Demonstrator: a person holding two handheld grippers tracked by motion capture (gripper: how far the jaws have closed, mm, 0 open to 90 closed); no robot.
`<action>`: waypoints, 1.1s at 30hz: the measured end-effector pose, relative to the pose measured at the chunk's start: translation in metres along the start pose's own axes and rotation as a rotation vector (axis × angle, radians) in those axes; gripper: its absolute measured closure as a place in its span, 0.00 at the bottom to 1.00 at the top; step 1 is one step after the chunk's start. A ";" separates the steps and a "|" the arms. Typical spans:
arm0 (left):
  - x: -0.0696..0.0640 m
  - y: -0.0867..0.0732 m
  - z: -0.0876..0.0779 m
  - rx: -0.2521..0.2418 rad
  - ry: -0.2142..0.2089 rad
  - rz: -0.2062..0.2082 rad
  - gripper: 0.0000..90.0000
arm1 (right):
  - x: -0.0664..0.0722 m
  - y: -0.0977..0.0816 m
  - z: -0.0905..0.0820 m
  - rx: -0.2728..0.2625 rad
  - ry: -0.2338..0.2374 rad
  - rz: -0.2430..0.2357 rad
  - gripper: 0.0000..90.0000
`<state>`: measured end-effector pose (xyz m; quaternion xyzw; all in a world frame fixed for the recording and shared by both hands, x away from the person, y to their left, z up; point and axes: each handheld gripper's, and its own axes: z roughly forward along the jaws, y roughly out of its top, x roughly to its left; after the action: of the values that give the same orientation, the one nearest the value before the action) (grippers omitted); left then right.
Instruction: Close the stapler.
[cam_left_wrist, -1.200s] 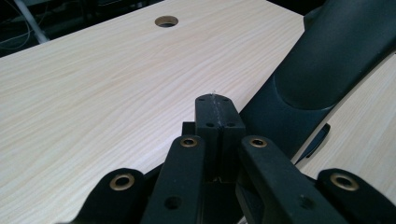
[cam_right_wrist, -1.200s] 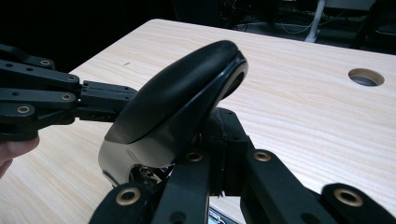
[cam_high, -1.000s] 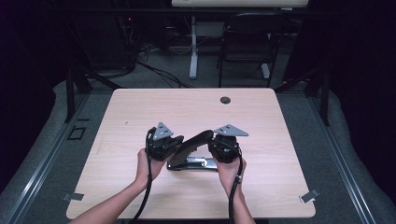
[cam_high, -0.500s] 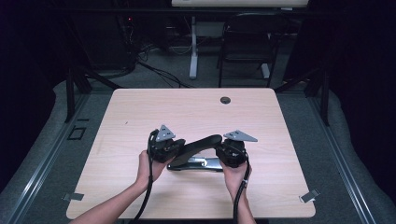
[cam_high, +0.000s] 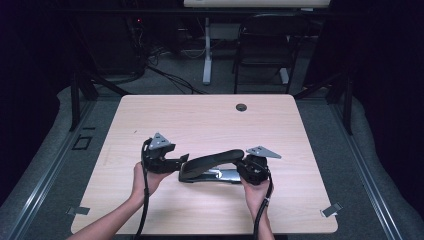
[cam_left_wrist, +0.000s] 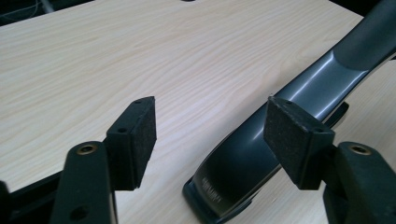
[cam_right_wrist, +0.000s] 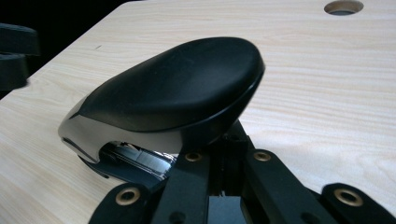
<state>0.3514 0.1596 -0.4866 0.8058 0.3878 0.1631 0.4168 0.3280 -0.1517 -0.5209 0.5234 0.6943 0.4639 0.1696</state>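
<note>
Black heavy-duty stapler (cam_high: 212, 167) lies near the table's (cam_high: 200, 115) front edge. At its rear end, the left gripper (cam_high: 181, 161) has just let go, jaws parted and empty. At its front, the right gripper (cam_high: 241, 170) sits clenched under the handle.

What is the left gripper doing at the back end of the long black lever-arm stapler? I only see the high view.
Observer: In the left gripper view the left gripper is open. Its jaws have just been opening, and neither pad presses on the stapler.
Operator: Is the right gripper gripping the handle?
Observer: No. In the right gripper view the right gripper is shut, with its jaws together just below the handle's rounded matte tip.
Operator: Anything beneath that tip?
Observer: A shiny metal staple channel shows under it.
</note>
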 end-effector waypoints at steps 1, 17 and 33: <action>0.002 -0.003 -0.001 0.003 0.006 -0.008 0.37 | -0.001 -0.001 0.000 0.001 0.000 0.004 1.00; 0.027 -0.027 -0.017 0.054 0.030 -0.054 0.34 | -0.023 -0.022 0.008 0.044 -0.022 0.071 1.00; 0.029 -0.032 -0.023 0.035 0.040 -0.048 0.26 | -0.027 -0.029 0.005 0.084 -0.048 0.052 1.00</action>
<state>0.3413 0.2053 -0.4999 0.7999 0.4183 0.1623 0.3985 0.3259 -0.1744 -0.5535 0.5589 0.6949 0.4262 0.1519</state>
